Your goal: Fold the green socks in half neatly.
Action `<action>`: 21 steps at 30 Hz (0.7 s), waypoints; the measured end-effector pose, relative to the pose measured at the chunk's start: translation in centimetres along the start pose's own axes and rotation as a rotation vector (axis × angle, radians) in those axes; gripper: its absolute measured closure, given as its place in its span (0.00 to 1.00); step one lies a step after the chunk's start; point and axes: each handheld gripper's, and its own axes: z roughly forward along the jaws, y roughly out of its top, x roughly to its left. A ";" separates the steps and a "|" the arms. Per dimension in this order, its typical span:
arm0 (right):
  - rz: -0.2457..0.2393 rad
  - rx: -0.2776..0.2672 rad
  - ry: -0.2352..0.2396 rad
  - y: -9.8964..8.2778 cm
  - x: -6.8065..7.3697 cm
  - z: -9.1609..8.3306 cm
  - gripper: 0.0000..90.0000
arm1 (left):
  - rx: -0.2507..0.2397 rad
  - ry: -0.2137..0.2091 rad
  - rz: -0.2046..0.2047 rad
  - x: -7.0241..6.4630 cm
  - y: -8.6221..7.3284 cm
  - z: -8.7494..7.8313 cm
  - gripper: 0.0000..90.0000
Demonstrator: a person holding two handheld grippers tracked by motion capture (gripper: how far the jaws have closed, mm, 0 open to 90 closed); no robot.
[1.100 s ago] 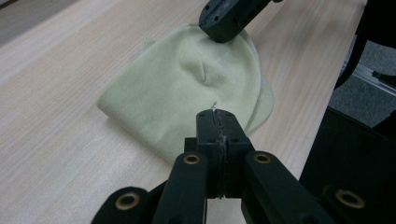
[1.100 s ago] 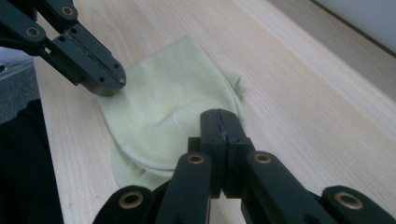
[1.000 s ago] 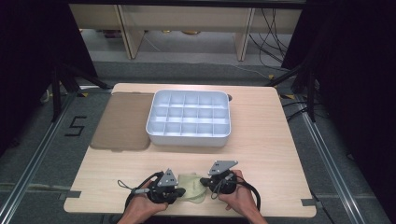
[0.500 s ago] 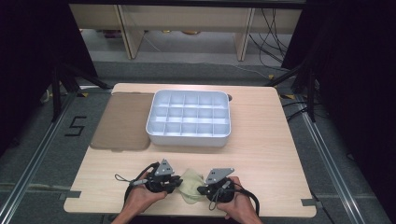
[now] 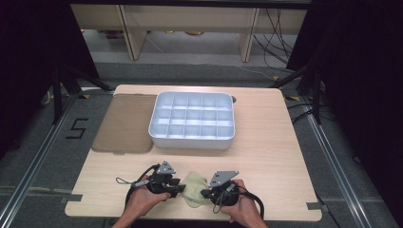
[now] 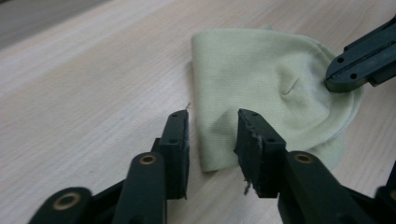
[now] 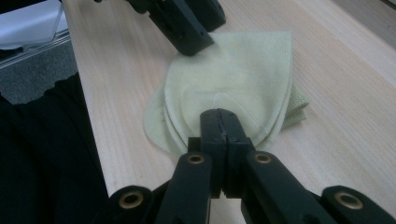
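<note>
The pale yellow-green cloth (image 5: 194, 187) lies folded on the near edge of the worktop (image 5: 266, 142), the right claw (image 7: 219, 116) clamped on its rounded edge while the left claw (image 6: 212, 135), just been opening, straddles the corner ungripped; the fold looks nearly finished.

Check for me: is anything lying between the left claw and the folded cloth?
Nothing visible does. The left claw has just been opening; its jaws stand apart at the near edge of the cloth, with bare table around them.
</note>
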 end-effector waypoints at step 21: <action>0.000 0.016 -0.001 0.0 -0.1 -0.2 1.00 | -0.022 -0.012 0.020 -0.6 0.2 -0.7 0.93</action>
